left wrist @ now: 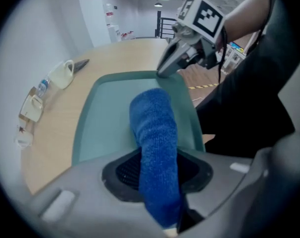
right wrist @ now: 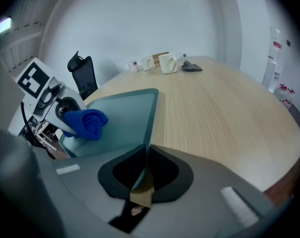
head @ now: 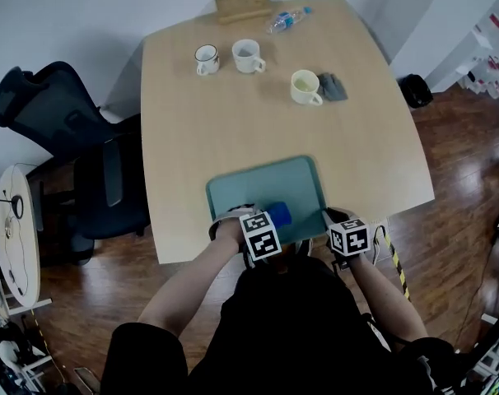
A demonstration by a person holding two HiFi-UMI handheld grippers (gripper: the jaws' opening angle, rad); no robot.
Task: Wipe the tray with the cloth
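Your left gripper (left wrist: 157, 175) grips the blue cloth (left wrist: 151, 125) at the near edge of the tray (left wrist: 108, 118). The rest lies ahead, and your right gripper (right wrist: 140, 175) is clamped on its right rim.

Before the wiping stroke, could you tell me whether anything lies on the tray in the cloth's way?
Nothing visible does. The tray is bare ahead of the cloth held by the left hand-held gripper; the right hand-held gripper clamps its near right rim.

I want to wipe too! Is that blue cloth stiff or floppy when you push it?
Probably floppy: the blue cloth bunches and folds in the left gripper. Its fuzzy weave likely drags on the tray rather than sliding.
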